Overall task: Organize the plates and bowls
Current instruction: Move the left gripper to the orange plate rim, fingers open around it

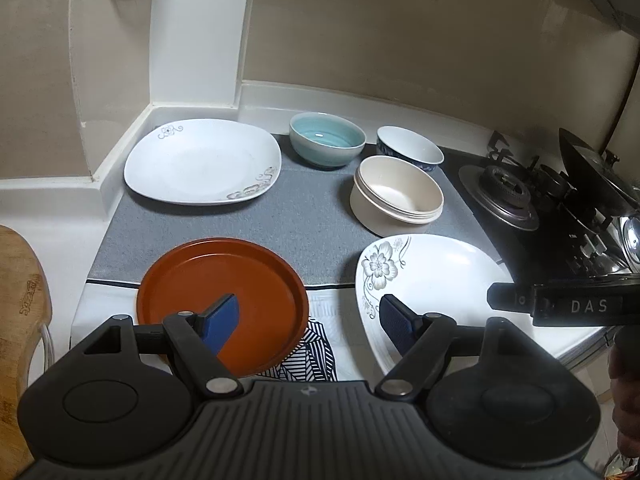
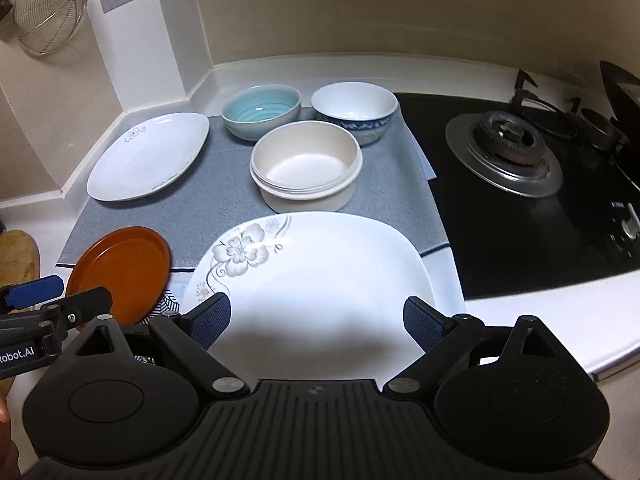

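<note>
So I judge little is done: cream bowls [image 2: 306, 168] are nested, other bowls and plates lie apart, and my left gripper [image 1: 308, 320] and right gripper [image 2: 316, 320] gape wide, empty.

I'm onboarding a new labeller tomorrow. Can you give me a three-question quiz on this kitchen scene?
1. True or false: the left gripper is shut on the orange plate.
2. How many bowls stand on the grey mat? A) two B) three C) five
3. Fill in: the cream bowl sits directly behind the ____ plate nearest the right gripper.

Key: 1 false, it is open and holds nothing; 2 B; 3 flowered.
</note>
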A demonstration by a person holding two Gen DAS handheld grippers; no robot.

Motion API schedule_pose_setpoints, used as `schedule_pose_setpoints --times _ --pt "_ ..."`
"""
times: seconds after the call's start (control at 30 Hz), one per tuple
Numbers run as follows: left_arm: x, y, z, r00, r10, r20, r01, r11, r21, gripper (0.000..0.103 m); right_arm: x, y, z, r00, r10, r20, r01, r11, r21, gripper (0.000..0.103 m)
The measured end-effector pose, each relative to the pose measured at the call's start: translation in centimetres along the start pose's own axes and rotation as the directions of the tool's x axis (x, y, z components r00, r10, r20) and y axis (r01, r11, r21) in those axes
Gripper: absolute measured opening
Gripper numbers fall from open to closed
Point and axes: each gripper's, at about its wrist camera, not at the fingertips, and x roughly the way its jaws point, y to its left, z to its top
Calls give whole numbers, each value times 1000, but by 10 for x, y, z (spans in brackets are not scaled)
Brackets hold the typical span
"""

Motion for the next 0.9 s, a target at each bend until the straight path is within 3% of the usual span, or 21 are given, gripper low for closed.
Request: schedule_pose_setpoints --times 0.5,0.67,0.73,0.9 --pt "2 -6 -2 1000 15 -18 -14 999 30 80 2 -9 -3 999 30 -10 -30 999 41 82" --pt "3 -2 -2 999 26 -25 -26 1000 16 72 4 -7 -1 998 53 -17 -53 998 33 62" --pt "4 0 -2 999 33 -33 -33 999 12 67 4 -6 0 998 57 -14 -56 998 31 61" --pt "6 5 -3 998 46 -44 -46 999 2 66 6 -5 2 998 60 -14 -59 998 30 61"
